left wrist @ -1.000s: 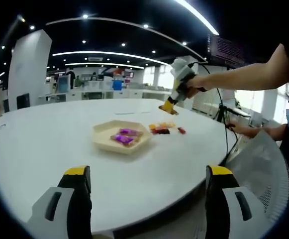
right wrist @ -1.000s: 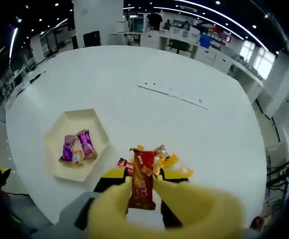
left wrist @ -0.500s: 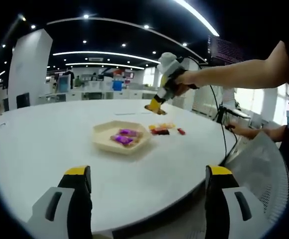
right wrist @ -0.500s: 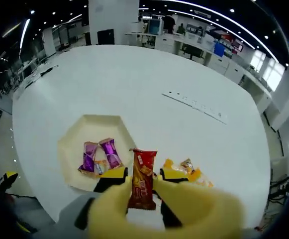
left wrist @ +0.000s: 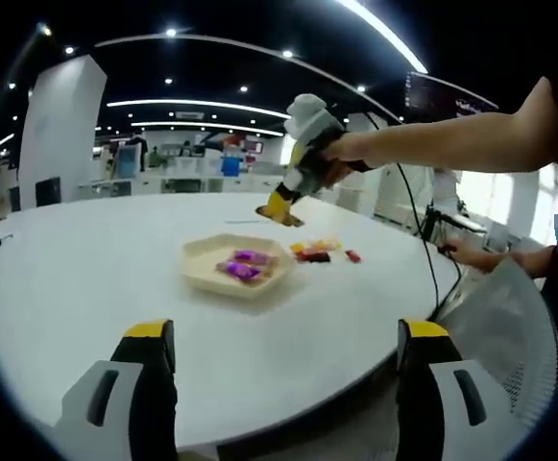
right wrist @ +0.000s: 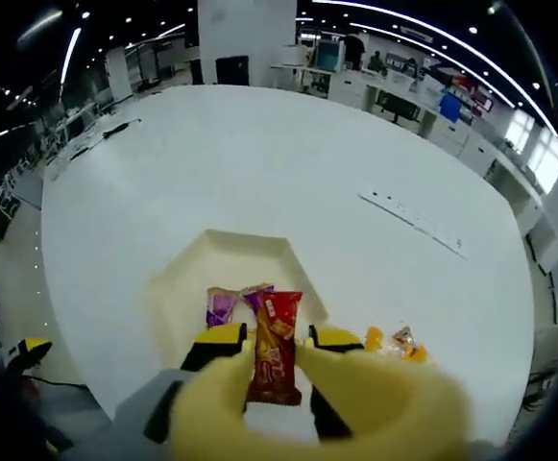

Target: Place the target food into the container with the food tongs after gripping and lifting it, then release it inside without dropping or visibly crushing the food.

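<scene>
Over the big white round table [right wrist: 259, 163] the right gripper [right wrist: 274, 348] is clamped on a red snack packet [right wrist: 274, 346], the packet standing upright between the two yellow tips and not looking squashed at all. In the right gripper view it sits right above the near edge of the cream hexagonal tray [right wrist: 178, 288], so I'd say the carry is basically there. In the left gripper view you can see the same gripper [left wrist: 277, 206] from across the table, held up in the air by a person's hand [left wrist: 328, 163], hovering clear of the tray [left wrist: 202, 259] and a bit to its far right side.

Inside the tray there are already a couple of purple wrapped candies [right wrist: 223, 305] (also visible as purple bits [left wrist: 240, 266] from the other side). A small pile of leftover snacks [left wrist: 322, 252], orange and red wrappers, lies on the table just beside the tray; the right gripper view shows the orange ones [right wrist: 394, 341] off to the right.

The left gripper [left wrist: 288, 384] is doing nothing, jaws spread wide with nothing between them, parked low near the table's edge, well apart from everything.

So progress-wise: grab and lift done, transport pretty much done. What's left, by my read, is lowering the packet into the tray and letting go gently so it doesn't bounce out. Then the rest of the pile, if that counts.
</scene>
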A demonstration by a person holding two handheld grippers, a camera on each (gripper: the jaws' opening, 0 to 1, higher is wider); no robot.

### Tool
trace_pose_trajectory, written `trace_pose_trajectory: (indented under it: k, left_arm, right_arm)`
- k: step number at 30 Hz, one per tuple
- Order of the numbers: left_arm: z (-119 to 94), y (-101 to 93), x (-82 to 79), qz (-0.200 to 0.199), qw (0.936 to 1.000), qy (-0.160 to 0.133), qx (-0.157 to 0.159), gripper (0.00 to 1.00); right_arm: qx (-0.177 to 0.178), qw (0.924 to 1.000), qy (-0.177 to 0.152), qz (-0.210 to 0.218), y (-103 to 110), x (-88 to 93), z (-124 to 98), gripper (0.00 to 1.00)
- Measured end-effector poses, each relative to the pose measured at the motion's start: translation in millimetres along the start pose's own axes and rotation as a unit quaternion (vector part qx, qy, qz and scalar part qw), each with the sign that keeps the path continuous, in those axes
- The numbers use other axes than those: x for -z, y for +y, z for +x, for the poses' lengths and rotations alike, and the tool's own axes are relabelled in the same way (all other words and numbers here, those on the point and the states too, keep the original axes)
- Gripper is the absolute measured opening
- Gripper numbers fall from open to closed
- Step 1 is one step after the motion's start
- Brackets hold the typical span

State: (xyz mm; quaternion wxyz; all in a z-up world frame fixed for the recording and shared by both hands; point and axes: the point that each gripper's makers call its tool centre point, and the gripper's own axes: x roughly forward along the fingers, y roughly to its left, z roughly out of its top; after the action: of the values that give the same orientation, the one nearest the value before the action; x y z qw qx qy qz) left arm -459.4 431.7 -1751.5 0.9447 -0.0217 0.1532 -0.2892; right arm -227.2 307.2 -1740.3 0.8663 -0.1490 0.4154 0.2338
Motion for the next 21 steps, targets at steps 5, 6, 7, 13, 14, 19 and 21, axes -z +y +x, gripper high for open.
trace_pose_trajectory:
  k: [5,6,7,13,14,19,21]
  left_arm:
    - [0,-0.3,0.3,0.003,1.0000,0.001,0.001,0.93]
    - [0,-0.7,0.6,0.005,1.0000,0.002,0.002,0.93]
    - [0,-1.3,1.3,0.010,0.9999,0.004,0.003,0.94]
    - [2,-1.7,0.3,0.012,0.9999,0.002,0.005,0.96]
    - [2,-1.9,0.2,0.012,0.9999,0.002,0.006,0.96]
    - [2,-1.6,-0.5,0.010,0.9999,-0.001,0.005,0.96]
    - [2,-1.3,-0.7,0.010,0.9999,-0.001,0.005,0.96]
  right_arm:
    - [-0.010,0.9999,-0.003,-0.008,13,-7.6,3,0.24]
    - [-0.012,0.9999,-0.002,-0.010,14,-8.4,3,0.24]
    - [-0.015,0.9998,-0.001,-0.011,16,-8.9,4,0.24]
    - [-0.020,0.9997,-0.002,-0.016,21,-16.5,5,0.24]
    - [-0.020,0.9997,-0.004,-0.017,21,-18.8,4,0.24]
    - [-0.038,0.9988,-0.030,-0.007,27,-32.0,2,0.28]
    - [-0.034,0.9990,-0.027,-0.013,27,-31.8,2,0.28]
